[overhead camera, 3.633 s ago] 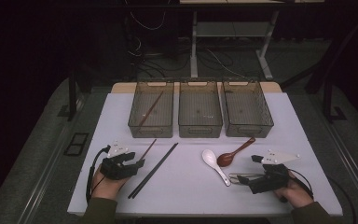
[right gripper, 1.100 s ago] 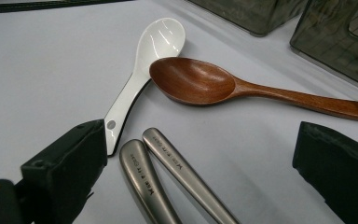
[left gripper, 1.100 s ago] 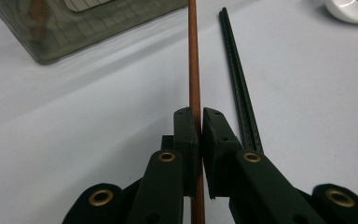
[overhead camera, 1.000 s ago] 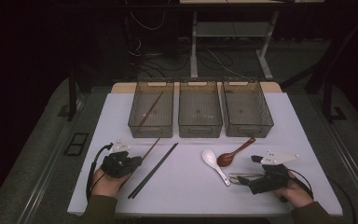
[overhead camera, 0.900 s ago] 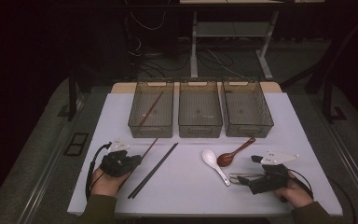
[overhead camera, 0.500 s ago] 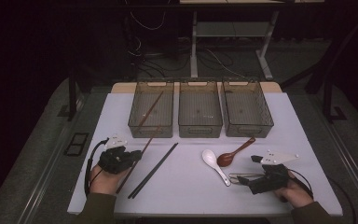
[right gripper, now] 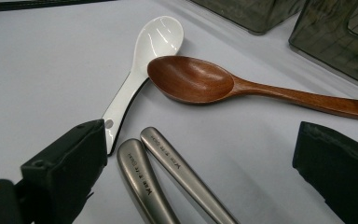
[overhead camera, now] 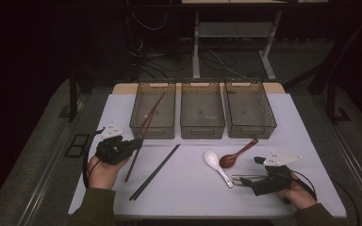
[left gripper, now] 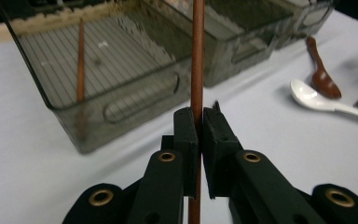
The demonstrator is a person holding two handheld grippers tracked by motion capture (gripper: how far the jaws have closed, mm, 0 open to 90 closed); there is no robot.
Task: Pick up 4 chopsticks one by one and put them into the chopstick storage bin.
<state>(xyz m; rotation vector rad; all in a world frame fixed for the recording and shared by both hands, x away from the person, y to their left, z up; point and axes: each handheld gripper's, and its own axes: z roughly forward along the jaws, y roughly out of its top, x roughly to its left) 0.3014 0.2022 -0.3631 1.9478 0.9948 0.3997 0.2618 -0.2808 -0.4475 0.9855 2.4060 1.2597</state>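
Note:
My left gripper [overhead camera: 136, 143] [left gripper: 200, 135] is shut on a brown chopstick [overhead camera: 133, 162] [left gripper: 197, 70], held off the white table near the left bin [overhead camera: 162, 132] [left gripper: 121, 107]. The stick slants up towards that bin, where a second brown chopstick [overhead camera: 154, 107] [left gripper: 80, 60] lies. At the front right my right gripper [overhead camera: 250, 181] [right gripper: 200, 186] rests low with its jaws wide apart. Two metal utensil handles [overhead camera: 241, 178] [right gripper: 168, 177] lie between the jaws, untouched by the pads. Just ahead of them lie a white spoon [overhead camera: 217, 165] [right gripper: 154, 42] and a brown wooden spoon [overhead camera: 235, 155] [right gripper: 191, 79].
A pair of black chopsticks [overhead camera: 154, 172] lies diagonally on the table [overhead camera: 188, 193], right of the left hand. A middle bin [overhead camera: 202, 129] and a right bin [overhead camera: 252, 132] stand in a row with the left one along the far edge.
The left gripper has risen with the brown chopstick in it, lifting the stick off the table towards the left bin. The right gripper has stayed put.

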